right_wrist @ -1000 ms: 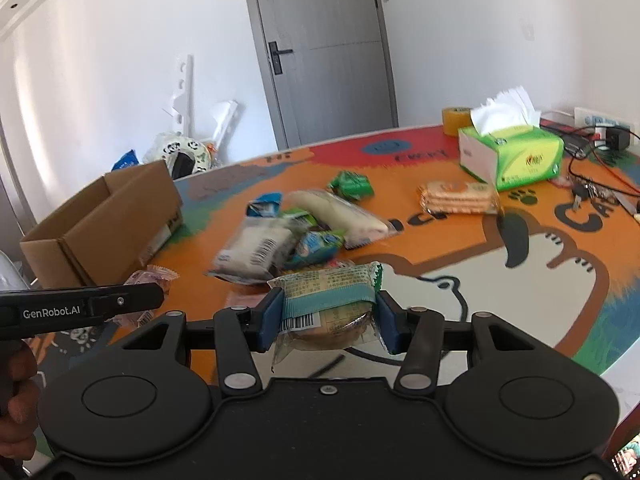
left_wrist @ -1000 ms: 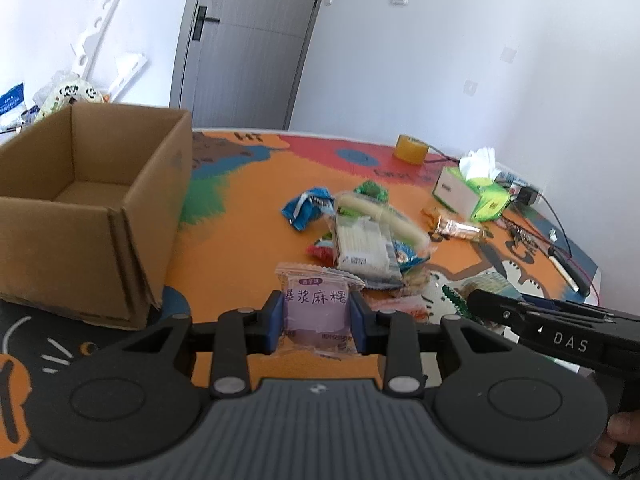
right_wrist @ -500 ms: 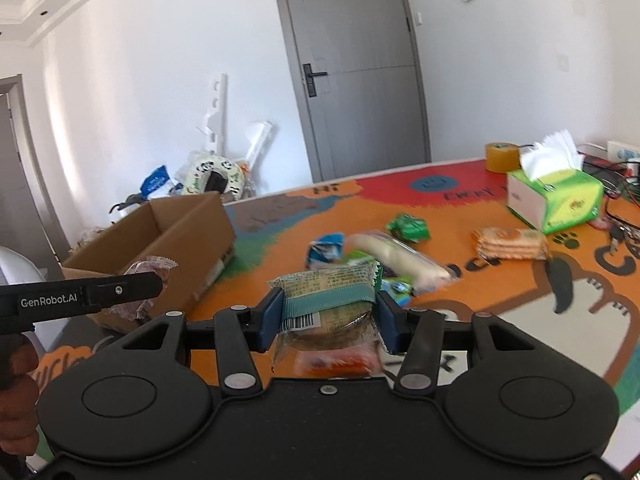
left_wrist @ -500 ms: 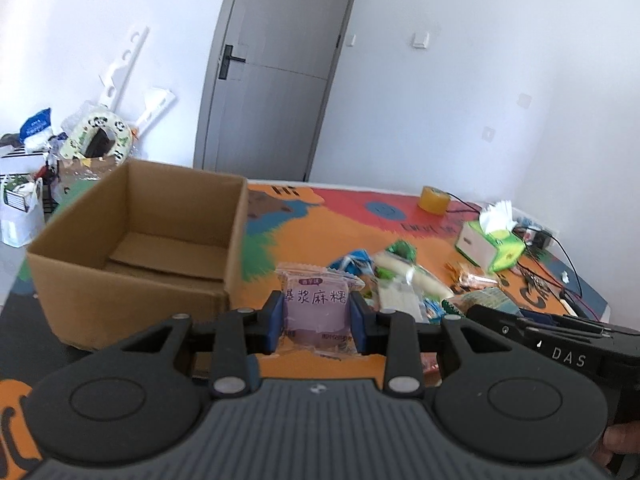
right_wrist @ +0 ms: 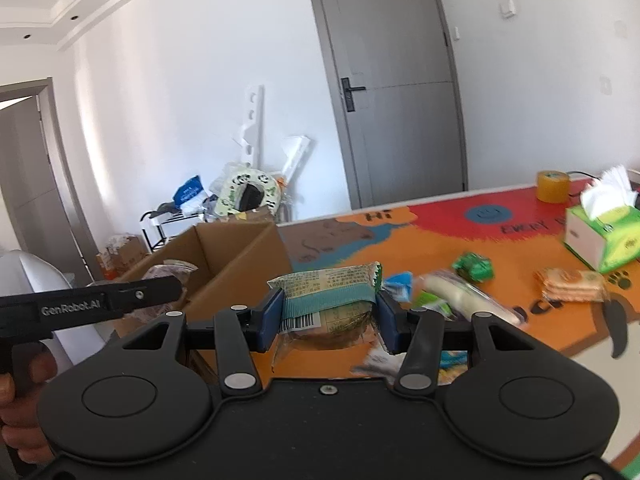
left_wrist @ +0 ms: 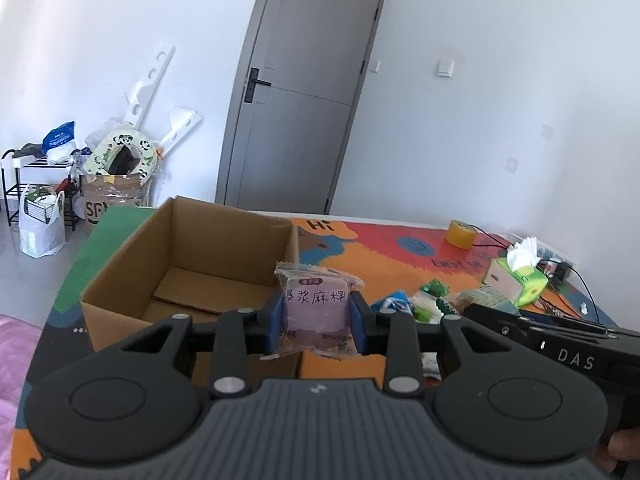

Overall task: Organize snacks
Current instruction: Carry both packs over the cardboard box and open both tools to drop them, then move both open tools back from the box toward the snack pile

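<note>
My left gripper [left_wrist: 317, 317] pinches a purple snack [left_wrist: 315, 309] above the near wall of the box [left_wrist: 132, 256]. My right gripper [right_wrist: 329, 317] pinches a green snack [right_wrist: 328, 304] above the table [right_wrist: 440, 236], beside the box.

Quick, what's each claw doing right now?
Left gripper: shut on a purple snack packet.
Right gripper: shut on a green snack packet.

The left gripper [left_wrist: 316, 322] points slightly downward, its blue pads [left_wrist: 274, 322] clamped on a purple packet [left_wrist: 314, 308]. The right gripper [right_wrist: 329, 320], just beside it on the right, points likewise, pads pressing a green packet [right_wrist: 328, 300]. A hand [right_wrist: 18, 408] grips the left gripper's handle at the near left edge.
</note>
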Action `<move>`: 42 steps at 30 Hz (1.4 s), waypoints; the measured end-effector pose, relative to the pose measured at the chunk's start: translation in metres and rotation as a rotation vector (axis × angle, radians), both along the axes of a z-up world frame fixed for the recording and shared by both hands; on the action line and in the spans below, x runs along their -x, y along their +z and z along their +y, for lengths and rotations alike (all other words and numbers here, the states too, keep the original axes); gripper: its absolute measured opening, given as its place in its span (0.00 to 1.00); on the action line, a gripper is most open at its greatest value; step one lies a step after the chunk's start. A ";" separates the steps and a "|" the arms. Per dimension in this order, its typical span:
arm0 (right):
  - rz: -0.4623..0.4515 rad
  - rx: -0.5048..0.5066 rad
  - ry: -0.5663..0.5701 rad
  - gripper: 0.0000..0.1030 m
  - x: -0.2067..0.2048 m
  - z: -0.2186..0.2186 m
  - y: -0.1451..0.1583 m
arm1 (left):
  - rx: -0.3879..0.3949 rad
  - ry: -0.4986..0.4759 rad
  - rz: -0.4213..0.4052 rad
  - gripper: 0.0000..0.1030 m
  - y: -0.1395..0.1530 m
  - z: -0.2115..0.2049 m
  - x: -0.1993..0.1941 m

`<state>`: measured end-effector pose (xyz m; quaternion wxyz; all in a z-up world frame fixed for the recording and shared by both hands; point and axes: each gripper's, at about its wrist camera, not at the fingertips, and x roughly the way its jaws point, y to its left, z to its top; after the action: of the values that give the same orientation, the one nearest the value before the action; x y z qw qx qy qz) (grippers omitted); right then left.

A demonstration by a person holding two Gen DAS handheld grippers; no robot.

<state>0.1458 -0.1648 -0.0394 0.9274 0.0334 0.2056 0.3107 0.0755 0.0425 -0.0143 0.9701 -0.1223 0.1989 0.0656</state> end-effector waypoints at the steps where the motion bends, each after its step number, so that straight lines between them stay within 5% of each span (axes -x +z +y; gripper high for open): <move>1: -0.001 -0.001 0.004 0.48 0.000 0.003 0.001 | 0.001 0.002 -0.004 0.32 0.001 0.003 0.000; 29: 0.011 -0.014 0.157 0.48 -0.022 0.114 0.016 | 0.049 0.131 0.007 0.32 -0.002 0.086 -0.018; 35: 0.021 -0.031 0.161 0.48 -0.026 0.119 0.016 | 0.022 0.173 0.007 0.42 0.006 0.089 -0.015; 38: 0.027 -0.035 0.173 0.54 -0.026 0.121 0.016 | 0.013 0.202 0.002 0.53 0.010 0.088 -0.008; 42: 0.015 -0.044 0.159 0.78 -0.020 0.113 0.018 | 0.018 0.229 0.025 0.62 0.011 0.086 -0.006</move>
<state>0.1662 -0.0521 -0.0209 0.8972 0.0394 0.2078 0.3877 0.0812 0.1283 -0.0037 0.9526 -0.1522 0.1961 0.1758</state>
